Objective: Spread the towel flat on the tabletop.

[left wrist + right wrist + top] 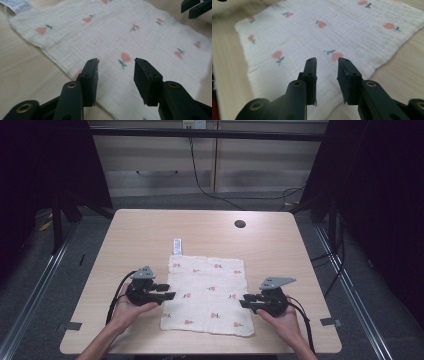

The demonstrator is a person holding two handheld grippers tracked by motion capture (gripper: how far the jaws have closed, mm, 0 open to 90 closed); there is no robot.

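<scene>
A white cloth [207, 290] printed with small pink flowers lies spread flat on the wooden table [150, 230]. A white label [177, 246] sticks out at its far left corner. My left gripper [169, 292] hovers over the cloth's left edge, jaws open with nothing between them. In the left gripper view the cloth [125, 32] lies below the open left gripper [116, 62]. My right gripper [246, 301] sits at the cloth's right edge, also open and empty. In the right gripper view the cloth [324, 32] spreads out under the right gripper [327, 60].
A round cable hole [240, 224] sits in the table's far side. Bare wood surrounds the cloth on all sides. Dark curtains flank the table, and a cabinet [210, 165] with a hanging cable stands behind it. The right gripper's jaw tips [196, 6] show in the left gripper view.
</scene>
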